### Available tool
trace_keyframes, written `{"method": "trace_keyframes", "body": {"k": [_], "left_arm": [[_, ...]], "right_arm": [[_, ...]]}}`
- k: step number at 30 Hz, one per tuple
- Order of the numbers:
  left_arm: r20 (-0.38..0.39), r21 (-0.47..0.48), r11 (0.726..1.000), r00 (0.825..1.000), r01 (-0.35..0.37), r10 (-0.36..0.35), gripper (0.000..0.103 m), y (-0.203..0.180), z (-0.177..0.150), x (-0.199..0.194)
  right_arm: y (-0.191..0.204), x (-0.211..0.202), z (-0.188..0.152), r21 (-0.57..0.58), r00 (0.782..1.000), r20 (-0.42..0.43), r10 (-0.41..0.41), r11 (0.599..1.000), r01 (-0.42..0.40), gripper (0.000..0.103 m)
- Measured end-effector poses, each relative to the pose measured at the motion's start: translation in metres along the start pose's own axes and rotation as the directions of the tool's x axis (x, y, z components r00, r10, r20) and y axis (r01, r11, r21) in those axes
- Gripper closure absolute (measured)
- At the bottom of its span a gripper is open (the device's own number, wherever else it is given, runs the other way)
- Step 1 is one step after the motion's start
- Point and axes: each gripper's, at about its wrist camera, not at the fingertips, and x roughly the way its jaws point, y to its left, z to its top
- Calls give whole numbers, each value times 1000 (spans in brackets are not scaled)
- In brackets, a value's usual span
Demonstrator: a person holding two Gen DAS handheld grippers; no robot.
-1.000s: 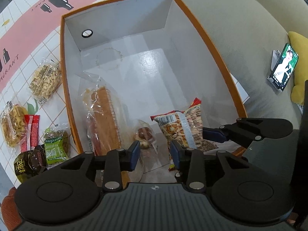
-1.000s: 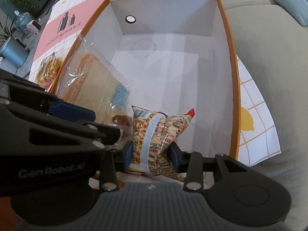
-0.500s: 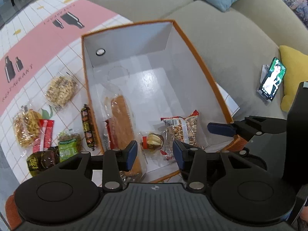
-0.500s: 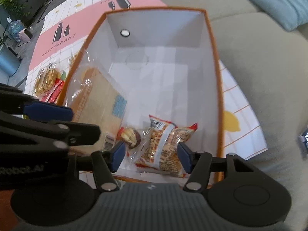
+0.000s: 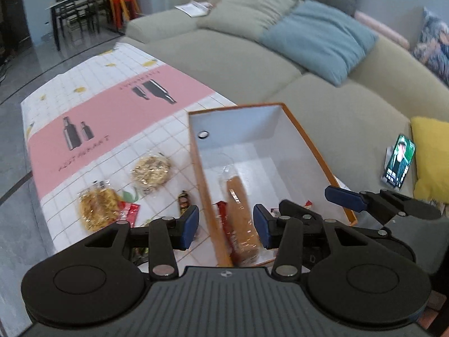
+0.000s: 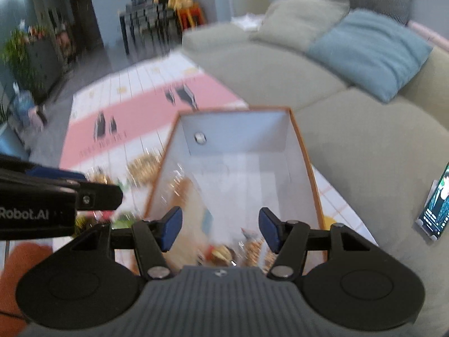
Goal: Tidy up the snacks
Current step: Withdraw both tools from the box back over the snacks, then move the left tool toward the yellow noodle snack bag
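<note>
An orange-rimmed box (image 5: 317,154) with white inside stands on the patterned table. A long bread packet (image 5: 241,216) lies in it along the left wall. My left gripper (image 5: 226,226) hangs above the box's near left corner; its jaws are opening, with nothing between them. My right gripper (image 6: 220,227) is open and empty above the box's (image 6: 304,151) near end. Below it a speckled snack bag (image 6: 255,248) and a small round snack (image 6: 219,252) lie blurred on the box floor. Several loose snacks, such as a round pale packet (image 5: 151,170) and a yellow one (image 5: 98,207), lie on the table left of the box.
A grey-green sofa (image 5: 322,98) runs behind and right of the table, with a blue cushion (image 5: 317,39) and a yellow cushion (image 5: 432,154). A lit phone (image 5: 398,163) leans on the seat. The pink and white tablecloth (image 5: 112,118) stretches away to the left.
Both grippers have risen and drawn back out of the box. The right one let go of the speckled snack bag, which now lies on the box floor. Both jaws stand wider.
</note>
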Motion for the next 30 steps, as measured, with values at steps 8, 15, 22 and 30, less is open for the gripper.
{"method": "trace_keyframes", "body": {"k": [8, 15, 22, 30], "left_arm": [[60, -46, 999, 998, -29, 32, 47, 53, -33, -19], [-16, -104, 985, 991, -137, 136, 47, 104, -66, -6], [-70, -158, 977, 988, -146, 137, 48, 142, -90, 13], [-86, -226, 971, 995, -76, 58, 48, 163, -89, 41]], "right_arm": [[60, -13, -29, -80, 981, 180, 74, 995, -61, 44], [102, 8, -49, -151, 983, 93, 157, 978, -142, 44], [131, 39, -60, -244, 980, 12, 197, 951, -188, 57], [151, 81, -67, -369, 985, -88, 150, 914, -172, 58]]}}
